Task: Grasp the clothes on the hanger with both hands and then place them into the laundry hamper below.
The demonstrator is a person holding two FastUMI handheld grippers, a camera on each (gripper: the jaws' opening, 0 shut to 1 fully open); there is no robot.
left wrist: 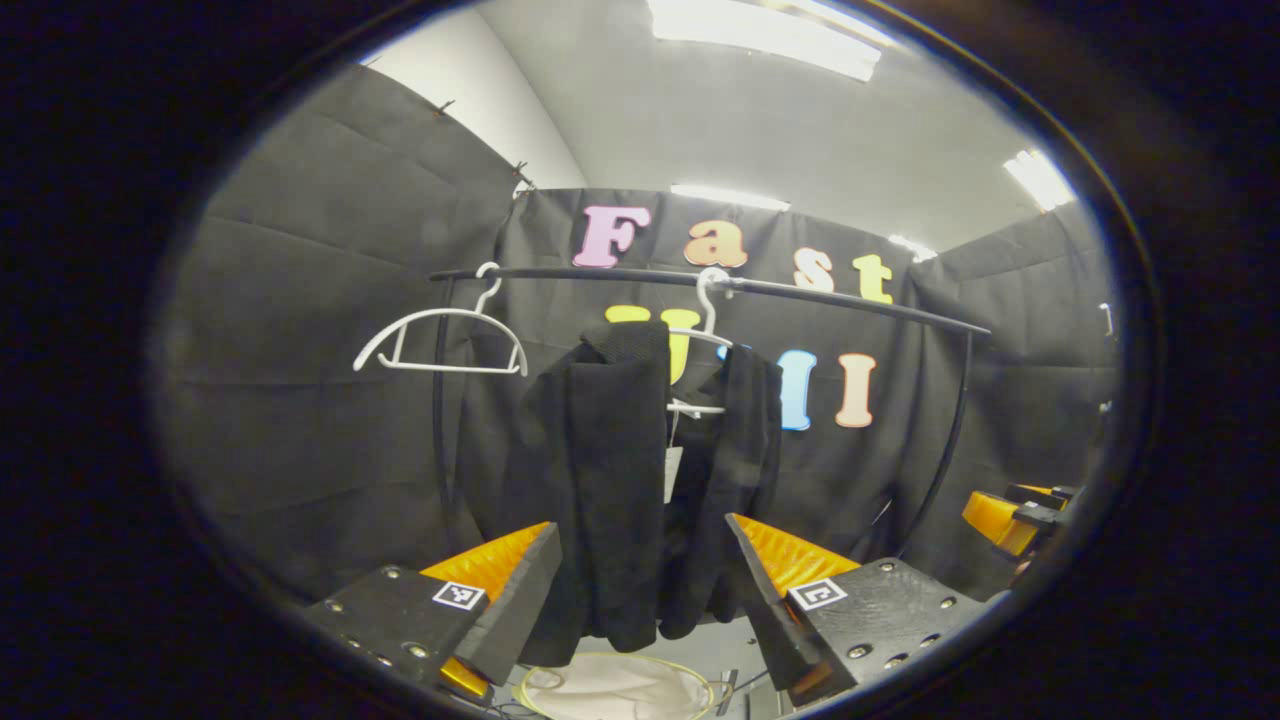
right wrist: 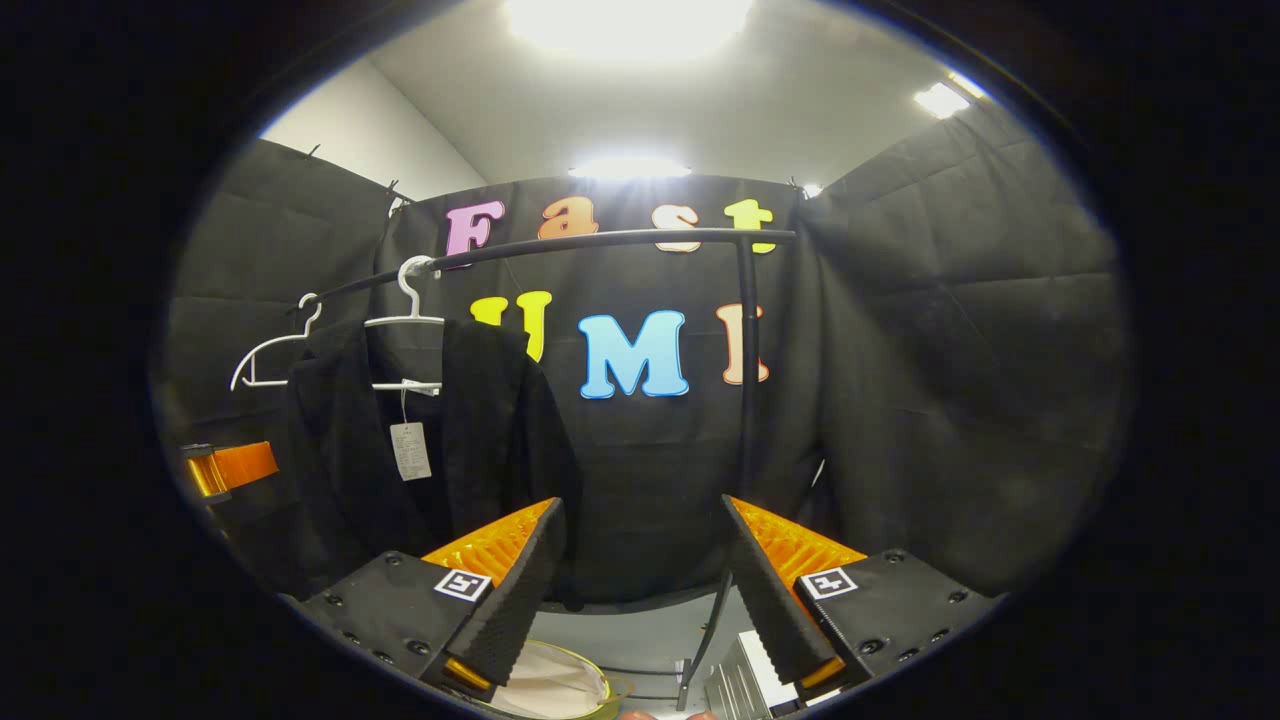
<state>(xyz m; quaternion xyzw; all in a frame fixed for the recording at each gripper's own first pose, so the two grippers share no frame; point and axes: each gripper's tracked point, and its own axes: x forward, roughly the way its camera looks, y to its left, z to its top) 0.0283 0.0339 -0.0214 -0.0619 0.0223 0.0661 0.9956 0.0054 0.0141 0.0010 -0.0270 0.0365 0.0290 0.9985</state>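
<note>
A black jacket point(left wrist: 620, 490) hangs on a white hanger point(left wrist: 708, 310) from a dark rail point(left wrist: 800, 292). My left gripper point(left wrist: 640, 610) stands open in front of it, fingers on either side of the jacket's lower part without touching it. Below, the pale hamper point(left wrist: 615, 688) shows between the fingers. In the right gripper view the same jacket point(right wrist: 440, 440), with a paper tag, hangs at the left. My right gripper point(right wrist: 640, 600) is open, to the right of the jacket, with nothing between its fingers. The hamper's rim point(right wrist: 585, 678) sits low between them.
An empty white hanger point(left wrist: 440, 340) hangs at the rail's left end. The rack's upright post point(right wrist: 745, 380) stands right of the jacket. The right gripper point(left wrist: 1015, 515) shows at the far right of the left gripper view. The left gripper point(right wrist: 230, 468) shows at the right gripper view's left edge.
</note>
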